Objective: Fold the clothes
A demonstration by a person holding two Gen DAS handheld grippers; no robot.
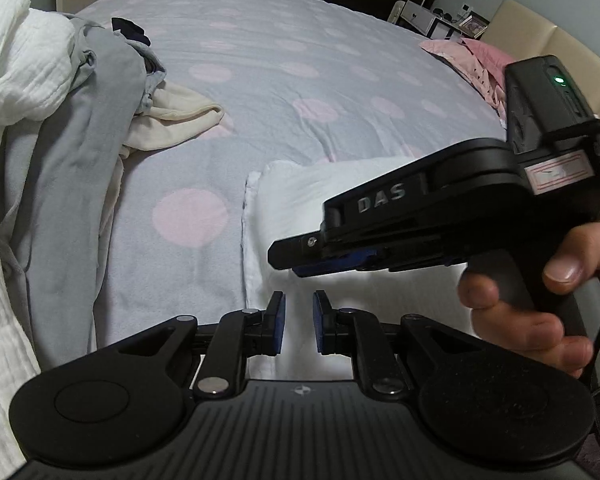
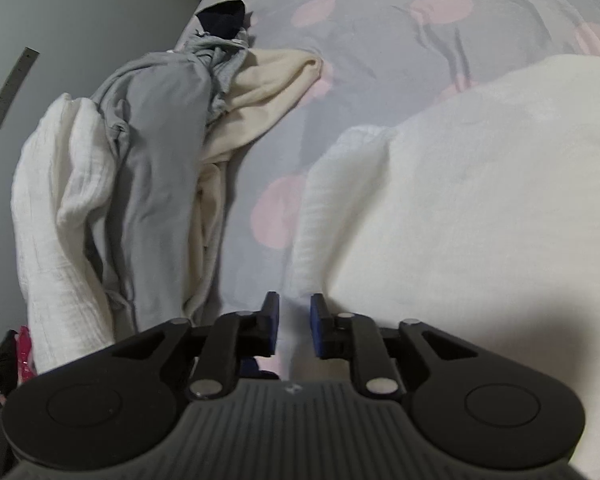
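Observation:
A white garment (image 1: 340,192) (image 2: 460,180) lies spread on the grey, pink-dotted bed cover (image 1: 260,60) (image 2: 360,20). My left gripper (image 1: 299,320) hangs over its near left part. Its blue pads stand a narrow gap apart, and white fabric fills that gap. My right gripper (image 1: 284,256) reaches in from the right, just above the garment and in front of the left one, with a hand (image 1: 540,312) on its grip. In the right wrist view the right gripper (image 2: 295,322) is at the garment's left edge. Its jaws are slightly apart, with a strip of pale cloth between them that they do not press.
A pile of clothes lies to the left: a grey garment (image 1: 80,160) (image 2: 160,160), a white crinkled one (image 1: 4,80) (image 2: 52,180), a cream one (image 1: 180,116) (image 2: 260,88) and a dark item (image 1: 128,26) (image 2: 224,16). Pink clothes (image 1: 472,60) lie at the far right by a cream headboard (image 1: 560,48).

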